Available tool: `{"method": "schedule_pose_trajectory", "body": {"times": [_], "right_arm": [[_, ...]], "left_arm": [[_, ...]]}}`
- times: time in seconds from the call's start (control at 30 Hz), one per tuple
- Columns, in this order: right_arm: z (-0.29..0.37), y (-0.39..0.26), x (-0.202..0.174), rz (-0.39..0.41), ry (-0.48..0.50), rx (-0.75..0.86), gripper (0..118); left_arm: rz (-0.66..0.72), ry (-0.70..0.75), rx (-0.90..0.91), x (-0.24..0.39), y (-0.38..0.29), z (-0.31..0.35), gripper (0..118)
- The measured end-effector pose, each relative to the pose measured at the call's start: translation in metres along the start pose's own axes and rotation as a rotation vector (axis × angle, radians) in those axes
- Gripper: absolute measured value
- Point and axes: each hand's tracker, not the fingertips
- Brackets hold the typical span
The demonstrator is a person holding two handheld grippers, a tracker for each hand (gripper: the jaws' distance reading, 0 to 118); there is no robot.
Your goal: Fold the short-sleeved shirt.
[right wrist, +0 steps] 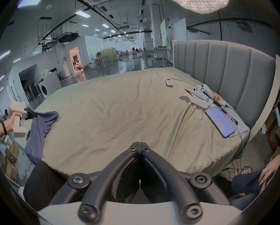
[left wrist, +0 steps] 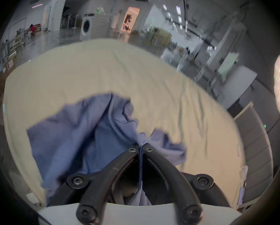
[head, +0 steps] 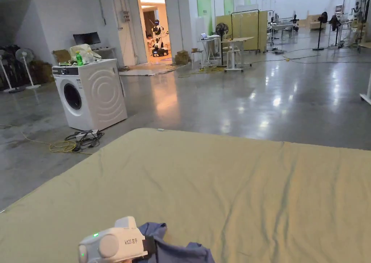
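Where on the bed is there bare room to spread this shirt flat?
The wide middle of the bed sheet is bare, between the blue shirt at the left edge and the phone. It is crowded by the headboard: phone, cables, white controllers, remote.

A wide hall with a glossy grey concrete floor (head: 235, 93) and white walls. A bed (head: 224, 180) under an olive sheet fills the foreground, its grey padded headboard (right wrist: 225, 76) at 2 o'clock in the right gripper view. At 10 o'clock stands a white washing machine (head: 90, 93); at 12 o'clock, a lit doorway (head: 154, 24). Ceiling light panels (right wrist: 28, 2) glow overhead.
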Motion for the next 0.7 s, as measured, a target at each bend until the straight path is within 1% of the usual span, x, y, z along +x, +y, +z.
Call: {"method": "schedule_pose_trajectory", "body": {"times": [0.07, 0.17, 0.27, 0.33, 0.37, 0.43, 0.5, 0.63, 0.7], "right_arm": [[0.005, -0.005, 0.004, -0.009, -0.002, -0.006, 1], [0.018, -0.012, 0.008, -0.010, -0.008, -0.001, 1], [0.027, -0.019, 0.013, -0.011, -0.025, -0.002, 1], [0.031, -0.022, 0.017, -0.035, -0.043, 0.002, 1], [0.032, -0.026, 0.021, -0.065, -0.053, 0.008, 1], [0.035, -0.027, 0.026, -0.106, -0.053, 0.016, 1], [0.041, -0.025, 0.029, -0.120, -0.066, 0.025, 1], [0.054, -0.022, 0.035, -0.089, -0.108, 0.044, 1], [0.063, -0.025, 0.043, -0.090, -0.144, 0.049, 1]], "left_arm": [[-0.051, -0.016, 0.064, 0.010, 0.028, 0.026, 3], [-0.168, -0.008, 0.146, 0.041, 0.072, 0.055, 3], [-0.287, -0.050, 0.216, 0.081, 0.108, 0.083, 3], [-0.343, -0.094, 0.228, 0.120, 0.113, 0.088, 3], [-0.385, -0.123, 0.233, 0.141, 0.111, 0.087, 3], [-0.466, -0.183, 0.210, 0.179, 0.101, 0.078, 3], [-0.527, -0.245, 0.158, 0.225, 0.079, 0.058, 3], [-0.695, -0.389, 0.048, 0.317, 0.001, 0.019, 3], [-0.748, -0.494, -0.019, 0.362, -0.057, 0.005, 3]]}}
